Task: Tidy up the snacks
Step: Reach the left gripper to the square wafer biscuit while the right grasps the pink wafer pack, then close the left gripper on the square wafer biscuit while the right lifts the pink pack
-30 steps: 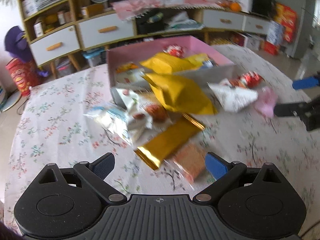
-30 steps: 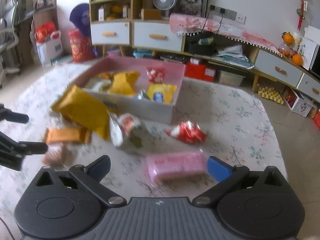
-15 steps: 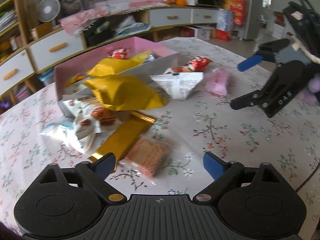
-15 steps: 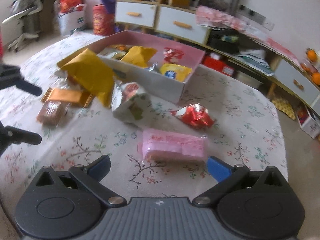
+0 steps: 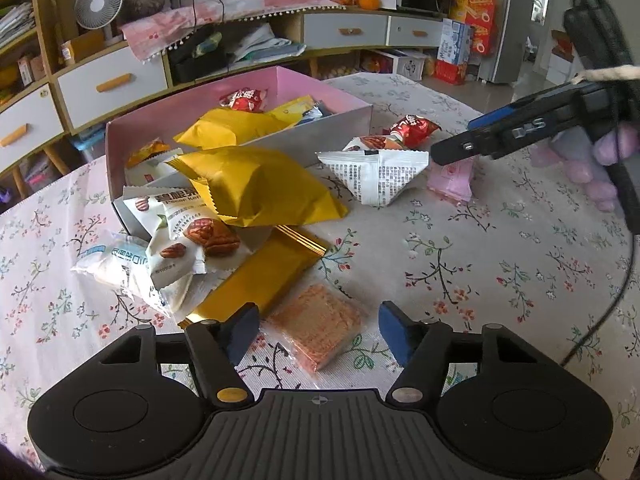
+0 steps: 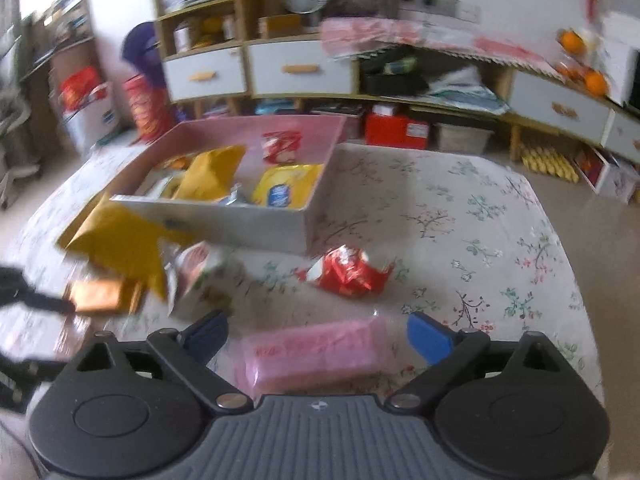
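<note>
Pink packet (image 6: 316, 354) blurred, partly behind jaws

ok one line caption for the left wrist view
Left gripper closing around an orange wafer pack, pads not yet touching, on the floral tablecloth.

A pink-lined box (image 5: 132, 130) holds several snacks; an orange wafer pack (image 5: 316, 326) and pink packet (image 6: 316, 354) lie flat nearer.

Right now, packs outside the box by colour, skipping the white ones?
Yellow or gold: 2, puffy yellow pack and flat gold pack
Orange: 1, cracker pack
Red: 1, red pack
Pink: 1, pink pack
Total: 5
</note>
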Demonstrator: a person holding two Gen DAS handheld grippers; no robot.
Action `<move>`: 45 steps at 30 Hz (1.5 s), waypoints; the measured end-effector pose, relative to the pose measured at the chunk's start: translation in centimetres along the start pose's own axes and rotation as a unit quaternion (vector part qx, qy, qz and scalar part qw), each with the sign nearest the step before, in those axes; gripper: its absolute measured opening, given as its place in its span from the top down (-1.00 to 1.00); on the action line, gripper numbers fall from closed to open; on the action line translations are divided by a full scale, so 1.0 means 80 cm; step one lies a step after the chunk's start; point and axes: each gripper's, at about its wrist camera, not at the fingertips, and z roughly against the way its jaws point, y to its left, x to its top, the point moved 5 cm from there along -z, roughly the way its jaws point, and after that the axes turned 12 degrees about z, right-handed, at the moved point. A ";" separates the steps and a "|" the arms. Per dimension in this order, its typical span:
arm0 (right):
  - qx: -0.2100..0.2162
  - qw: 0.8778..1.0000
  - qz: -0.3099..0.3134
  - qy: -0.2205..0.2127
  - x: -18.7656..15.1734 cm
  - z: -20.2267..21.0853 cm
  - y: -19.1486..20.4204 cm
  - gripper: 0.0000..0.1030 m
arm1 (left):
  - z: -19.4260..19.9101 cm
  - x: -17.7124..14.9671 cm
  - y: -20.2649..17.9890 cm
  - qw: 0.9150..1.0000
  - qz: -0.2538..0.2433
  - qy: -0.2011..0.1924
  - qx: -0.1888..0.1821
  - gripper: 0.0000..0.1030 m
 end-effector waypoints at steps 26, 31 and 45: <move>0.045 0.994 -0.054 0.087 -0.033 0.004 -0.008 -0.47 | 0.001 -0.017 -0.030 0.998 -0.051 0.039 -0.019 -0.47; 0.018 0.997 -0.029 0.075 -0.031 0.000 0.002 0.05 | 0.000 -0.013 -0.026 0.999 -0.039 0.025 0.013 -0.37; 0.076 0.994 0.032 0.070 -0.025 0.017 0.031 0.41 | 0.011 -0.001 -0.001 0.999 0.010 0.009 0.036 -0.08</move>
